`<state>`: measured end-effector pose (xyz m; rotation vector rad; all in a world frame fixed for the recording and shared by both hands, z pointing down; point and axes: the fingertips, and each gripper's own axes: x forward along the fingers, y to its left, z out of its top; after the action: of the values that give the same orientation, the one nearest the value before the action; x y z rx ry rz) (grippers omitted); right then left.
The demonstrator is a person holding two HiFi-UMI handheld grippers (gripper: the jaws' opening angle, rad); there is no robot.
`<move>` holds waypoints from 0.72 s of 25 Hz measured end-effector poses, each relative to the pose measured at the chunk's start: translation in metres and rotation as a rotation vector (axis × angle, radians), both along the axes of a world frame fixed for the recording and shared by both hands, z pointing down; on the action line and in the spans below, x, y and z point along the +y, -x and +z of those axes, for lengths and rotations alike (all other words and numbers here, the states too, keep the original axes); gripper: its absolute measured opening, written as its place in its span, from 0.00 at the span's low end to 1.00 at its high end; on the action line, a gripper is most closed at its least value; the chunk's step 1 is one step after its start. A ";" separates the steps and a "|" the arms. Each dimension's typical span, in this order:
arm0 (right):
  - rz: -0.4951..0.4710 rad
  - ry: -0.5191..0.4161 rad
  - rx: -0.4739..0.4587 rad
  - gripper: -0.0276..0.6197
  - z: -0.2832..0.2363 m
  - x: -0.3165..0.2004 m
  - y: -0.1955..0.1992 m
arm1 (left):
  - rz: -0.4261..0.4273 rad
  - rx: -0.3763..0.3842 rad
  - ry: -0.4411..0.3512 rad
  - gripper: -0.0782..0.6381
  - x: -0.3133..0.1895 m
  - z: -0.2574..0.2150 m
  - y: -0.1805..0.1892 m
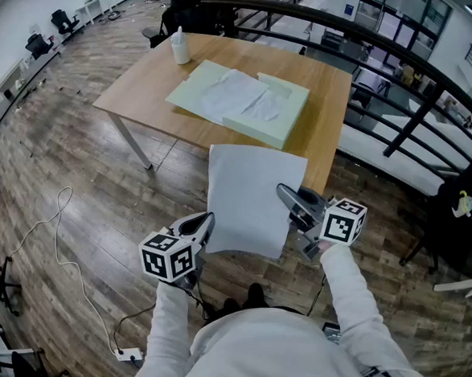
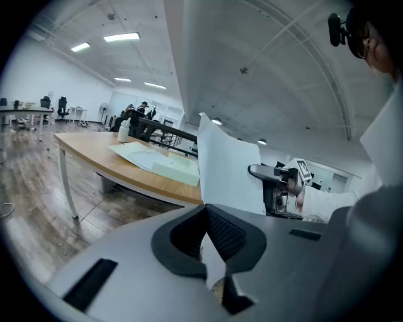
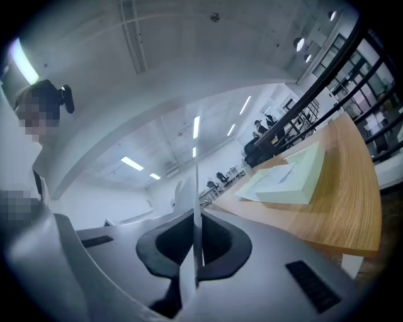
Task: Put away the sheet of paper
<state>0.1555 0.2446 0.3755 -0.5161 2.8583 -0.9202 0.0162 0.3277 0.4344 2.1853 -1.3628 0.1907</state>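
Note:
A white sheet of paper [image 1: 251,197] hangs in the air in front of the wooden table [image 1: 327,113], held by both lower corners. My left gripper [image 1: 208,226] is shut on the sheet's left edge; in the left gripper view the sheet of paper [image 2: 228,173] rises from between the jaws. My right gripper [image 1: 288,201] is shut on the right edge, and in the right gripper view the sheet of paper [image 3: 196,207] shows edge-on as a thin vertical line. A pale green open box [image 1: 272,108] holding crumpled white paper [image 1: 237,93] lies on the table.
A white bottle [image 1: 180,47] stands at the table's far left corner. A black railing [image 1: 388,60] curves behind and right of the table. A white cable [image 1: 58,236] trails over the wood floor at left. Office chairs [image 1: 39,44] stand far back.

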 end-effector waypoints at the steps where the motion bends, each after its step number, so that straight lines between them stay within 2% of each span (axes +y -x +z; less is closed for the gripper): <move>1: -0.002 0.000 0.001 0.08 0.001 -0.001 0.000 | -0.002 -0.003 0.001 0.13 -0.001 0.001 0.000; 18: -0.056 0.016 -0.013 0.09 0.004 -0.012 0.001 | -0.029 -0.030 0.009 0.13 -0.011 0.005 -0.004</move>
<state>0.1542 0.2328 0.3795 -0.4323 2.8699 -0.9516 0.0205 0.3163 0.4396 2.1626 -1.4065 0.2192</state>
